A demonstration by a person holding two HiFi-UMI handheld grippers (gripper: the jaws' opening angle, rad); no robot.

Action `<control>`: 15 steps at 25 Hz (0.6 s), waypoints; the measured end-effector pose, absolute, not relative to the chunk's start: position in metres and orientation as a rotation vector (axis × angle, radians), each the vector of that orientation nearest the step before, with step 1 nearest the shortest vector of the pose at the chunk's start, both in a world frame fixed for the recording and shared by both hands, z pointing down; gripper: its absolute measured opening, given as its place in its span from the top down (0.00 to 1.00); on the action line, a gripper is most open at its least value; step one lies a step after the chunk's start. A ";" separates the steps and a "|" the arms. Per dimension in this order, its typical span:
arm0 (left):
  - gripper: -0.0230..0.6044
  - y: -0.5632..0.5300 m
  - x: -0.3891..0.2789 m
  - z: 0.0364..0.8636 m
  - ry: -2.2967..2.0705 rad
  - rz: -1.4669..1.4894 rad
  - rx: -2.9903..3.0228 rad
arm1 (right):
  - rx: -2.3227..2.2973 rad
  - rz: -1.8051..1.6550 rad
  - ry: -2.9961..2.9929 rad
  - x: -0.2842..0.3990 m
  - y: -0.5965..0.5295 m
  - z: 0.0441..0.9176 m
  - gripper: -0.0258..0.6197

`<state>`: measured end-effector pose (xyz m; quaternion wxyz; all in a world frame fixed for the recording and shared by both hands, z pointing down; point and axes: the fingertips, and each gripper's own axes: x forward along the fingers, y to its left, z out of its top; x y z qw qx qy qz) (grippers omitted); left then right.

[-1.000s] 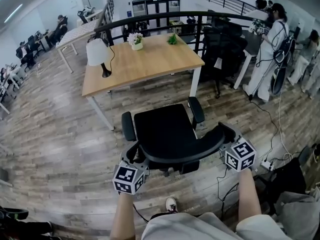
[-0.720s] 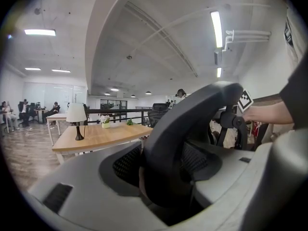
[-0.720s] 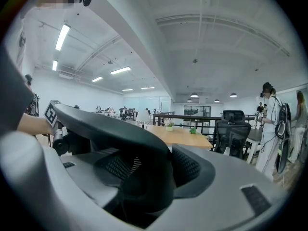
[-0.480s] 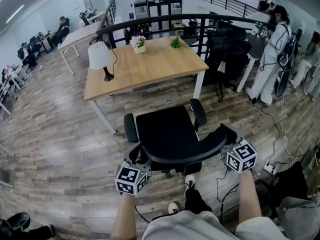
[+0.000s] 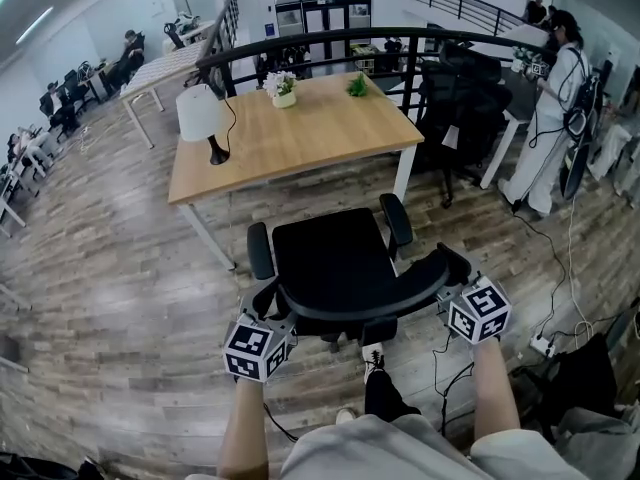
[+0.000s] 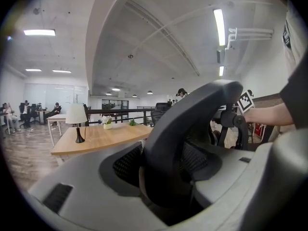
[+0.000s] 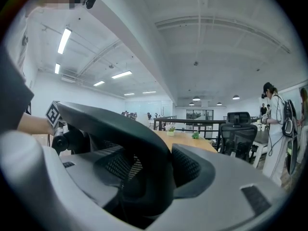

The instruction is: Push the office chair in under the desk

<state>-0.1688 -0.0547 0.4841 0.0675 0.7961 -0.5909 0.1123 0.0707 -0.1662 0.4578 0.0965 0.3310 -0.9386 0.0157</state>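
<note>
1. Clenching the left gripper (image 5: 272, 313) on the backrest rim of the office chair (image 5: 335, 258), at its left end.
2. Clenching the right gripper (image 5: 452, 271) on the rim's right end.
3. Standing near the desk (image 5: 300, 128), not yet under it.

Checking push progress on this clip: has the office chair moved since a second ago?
Yes, slightly. The office chair has rolled toward the desk; the gap between its armrests and the desk's near edge is narrower.
</note>
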 end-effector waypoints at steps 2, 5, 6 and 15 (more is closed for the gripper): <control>0.49 -0.064 -0.173 0.484 -1.789 0.350 2.396 | 0.980 0.046 -2.785 0.067 -0.175 0.459 0.55; 0.49 -0.079 -0.180 0.483 -1.792 0.366 2.387 | 0.979 0.046 -2.789 0.060 -0.190 0.458 0.55; 0.49 -0.084 -0.183 0.483 -1.790 0.369 2.385 | 0.977 0.048 -2.790 0.058 -0.195 0.458 0.55; 0.49 -0.127 -0.202 0.483 -1.800 0.362 2.378 | 0.961 0.030 -2.798 0.036 -0.241 0.458 0.54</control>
